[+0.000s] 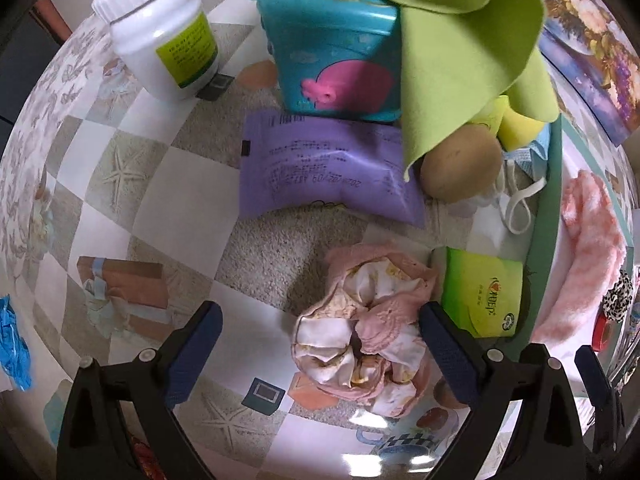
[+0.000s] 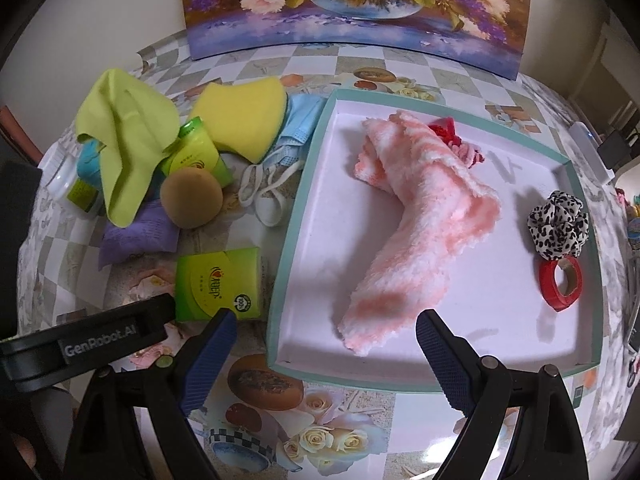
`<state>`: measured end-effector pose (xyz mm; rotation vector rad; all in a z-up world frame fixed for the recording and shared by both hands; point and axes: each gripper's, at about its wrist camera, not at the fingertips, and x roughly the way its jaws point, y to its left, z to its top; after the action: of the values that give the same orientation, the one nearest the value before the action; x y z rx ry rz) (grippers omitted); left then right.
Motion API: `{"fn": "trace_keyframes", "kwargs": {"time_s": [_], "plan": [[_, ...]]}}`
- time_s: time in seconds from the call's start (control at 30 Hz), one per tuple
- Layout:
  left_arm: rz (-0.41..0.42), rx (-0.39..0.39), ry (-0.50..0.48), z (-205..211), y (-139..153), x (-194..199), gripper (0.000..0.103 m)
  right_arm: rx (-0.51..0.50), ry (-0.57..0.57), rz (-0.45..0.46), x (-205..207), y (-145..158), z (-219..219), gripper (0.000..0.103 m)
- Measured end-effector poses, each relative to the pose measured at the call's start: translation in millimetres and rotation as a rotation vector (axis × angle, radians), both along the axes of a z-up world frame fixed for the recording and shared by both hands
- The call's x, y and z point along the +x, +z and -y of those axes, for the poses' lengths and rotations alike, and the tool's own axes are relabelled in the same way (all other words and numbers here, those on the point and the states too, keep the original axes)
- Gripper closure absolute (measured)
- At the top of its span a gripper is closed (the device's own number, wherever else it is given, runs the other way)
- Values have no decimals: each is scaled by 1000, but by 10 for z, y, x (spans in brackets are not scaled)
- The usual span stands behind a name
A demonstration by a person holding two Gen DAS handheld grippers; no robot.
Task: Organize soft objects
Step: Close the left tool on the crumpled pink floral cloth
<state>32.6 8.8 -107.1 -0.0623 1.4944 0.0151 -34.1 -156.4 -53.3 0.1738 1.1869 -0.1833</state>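
Observation:
A pink and white crumpled cloth (image 1: 368,332) lies on the table between the fingers of my open left gripper (image 1: 320,316), nearer the right finger. My right gripper (image 2: 326,326) is open over the near edge of the teal-rimmed tray (image 2: 288,240), with nothing in it. In the tray lie a fluffy pink and white sock (image 2: 416,216), a leopard-print scrunchie (image 2: 558,224), a red yarn piece (image 2: 444,128) and a red tape roll (image 2: 560,284). A green cloth (image 1: 460,52) drapes over a teal box (image 1: 332,40).
On the patterned tablecloth stand a white jar (image 1: 160,36), a purple pouch (image 1: 324,168), a brown ball (image 1: 460,164), a green tissue pack (image 1: 480,292), a yellow sponge (image 2: 244,116) and blue face masks (image 2: 296,128). A flower painting (image 2: 360,8) stands behind. A blue glove (image 1: 14,348) lies far left.

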Motion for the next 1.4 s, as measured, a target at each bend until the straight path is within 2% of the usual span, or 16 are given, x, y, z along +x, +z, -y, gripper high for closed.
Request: {"fn": "trace_keyframes", "kwargs": {"time_s": [0.5, 0.57, 0.7, 0.83, 1.0, 1.1, 1.4], "plan": [[-45, -7, 7, 0, -295, 130, 5, -14, -2, 0, 0, 0, -6, 10], [-38, 0, -5, 1, -267, 89, 10, -13, -4, -1, 5, 1, 2, 10], [-10, 11, -62, 81, -177, 74, 33, -17, -7, 0, 10, 1, 11, 10], [12, -13, -93, 119, -149, 68, 59, -11, -13, 3, 9, 3, 19, 10], [16, -67, -86, 112, -152, 76, 77, -10, -9, 1, 17, -3, 7, 10], [11, -100, -73, 134, -134, 66, 81, -8, -7, 5, 21, 1, 3, 10], [33, -129, -45, -58, -45, 117, 85, 4, 12, 34, 75, 24, -37, 10]]}}
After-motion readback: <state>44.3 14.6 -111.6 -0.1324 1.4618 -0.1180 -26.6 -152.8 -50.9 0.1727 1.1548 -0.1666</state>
